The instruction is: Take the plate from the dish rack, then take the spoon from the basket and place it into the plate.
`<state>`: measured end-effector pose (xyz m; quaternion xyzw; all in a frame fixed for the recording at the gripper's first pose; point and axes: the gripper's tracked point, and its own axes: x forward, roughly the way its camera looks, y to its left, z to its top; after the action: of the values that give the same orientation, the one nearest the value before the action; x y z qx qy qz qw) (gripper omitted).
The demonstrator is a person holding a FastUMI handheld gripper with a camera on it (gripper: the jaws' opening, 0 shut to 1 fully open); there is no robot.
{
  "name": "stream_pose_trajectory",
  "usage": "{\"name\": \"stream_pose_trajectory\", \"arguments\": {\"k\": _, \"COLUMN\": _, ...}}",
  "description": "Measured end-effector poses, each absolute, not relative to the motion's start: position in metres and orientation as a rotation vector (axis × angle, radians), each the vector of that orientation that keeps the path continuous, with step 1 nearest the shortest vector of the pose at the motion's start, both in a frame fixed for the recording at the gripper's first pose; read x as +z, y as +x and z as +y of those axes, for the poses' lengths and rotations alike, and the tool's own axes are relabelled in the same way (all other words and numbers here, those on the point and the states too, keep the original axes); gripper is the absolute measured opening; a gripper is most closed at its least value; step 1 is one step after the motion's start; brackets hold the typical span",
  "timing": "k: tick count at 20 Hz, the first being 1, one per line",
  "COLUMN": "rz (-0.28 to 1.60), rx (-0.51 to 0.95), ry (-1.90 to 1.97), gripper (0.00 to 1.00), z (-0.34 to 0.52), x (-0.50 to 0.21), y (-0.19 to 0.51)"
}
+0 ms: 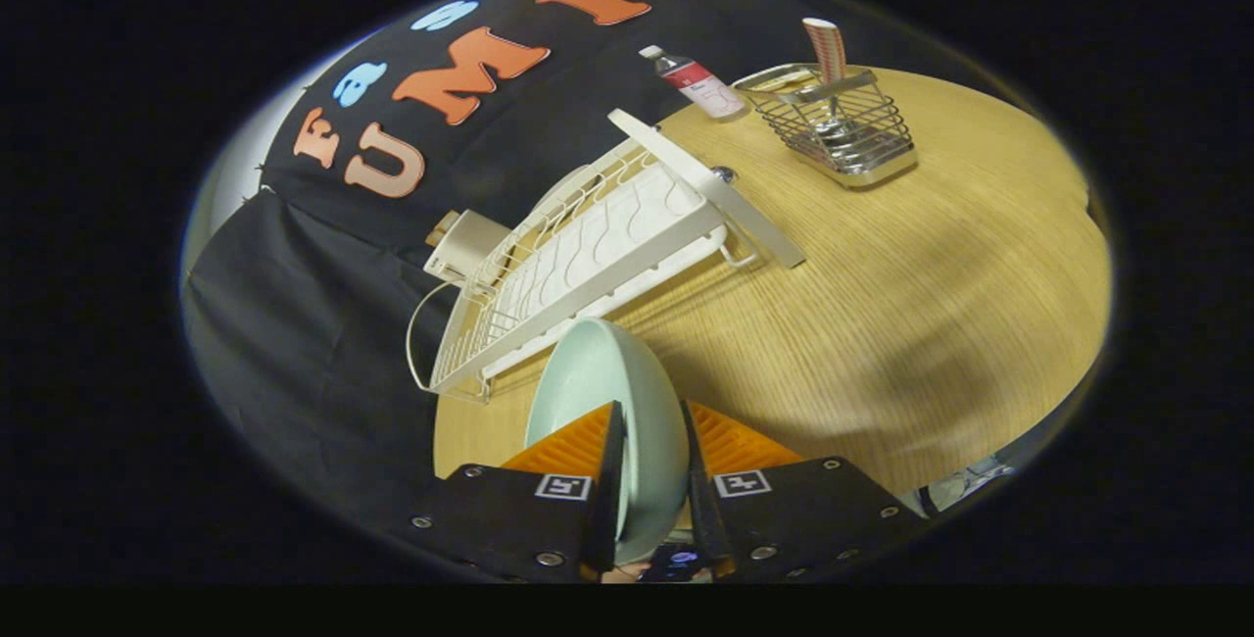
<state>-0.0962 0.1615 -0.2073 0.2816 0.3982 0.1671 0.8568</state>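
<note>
Gripper (649,441) clamps smooth rounded plate (598,372) — beyond, ribbed wire dish rack (588,265).

- Plate (627,392): smooth, glossy, ceramic-looking, clamped between both fingers of the gripper (651,456).
- Dish rack (578,265): white coated wire, satin finish.
- Basket (838,127): shiny metal wire.
- Table (931,265): matt wood grain.
- Bottle (698,80): clear plastic.

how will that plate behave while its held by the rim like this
The plate looks rigid, so it probably won't flex between the gripper fingers. Its glossy surface may be slippery, and held on edge it could pivot or slide out. It looks ceramic-like, so a drop onto the table might chip it.
</note>
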Motion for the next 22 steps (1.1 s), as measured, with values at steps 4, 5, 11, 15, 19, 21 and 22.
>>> {"name": "stream_pose_trajectory", "arguments": {"k": 4, "rz": 0.784, "rx": 0.325, "ry": 0.53, "gripper": 0.45, "z": 0.141, "x": -0.201, "y": -0.087}}
{"name": "stream_pose_trajectory", "arguments": {"k": 5, "rz": 0.77, "rx": 0.321, "ry": 0.513, "gripper": 0.46, "z": 0.135, "x": -0.199, "y": -0.087}}
{"name": "stream_pose_trajectory", "arguments": {"k": 11, "rz": 0.656, "rx": 0.254, "ry": 0.41, "gripper": 0.7, "z": 0.084, "x": -0.187, "y": -0.071}}
{"name": "stream_pose_trajectory", "arguments": {"k": 15, "rz": 0.554, "rx": 0.184, "ry": 0.347, "gripper": 0.86, "z": 0.046, "x": -0.168, "y": -0.055}}
{"name": "stream_pose_trajectory", "arguments": {"k": 19, "rz": 0.409, "rx": 0.142, "ry": 0.301, "gripper": 0.96, "z": 0.018, "x": -0.14, "y": -0.035}}
{"name": "stream_pose_trajectory", "arguments": {"k": 21, "rz": 0.361, "rx": 0.106, "ry": 0.247, "gripper": 0.99, "z": 0.004, "x": -0.132, "y": -0.023}}
{"name": "stream_pose_trajectory", "arguments": {"k": 22, "rz": 0.33, "rx": 0.103, "ry": 0.224, "gripper": 0.99, "z": -0.001, "x": -0.124, "y": -0.017}}
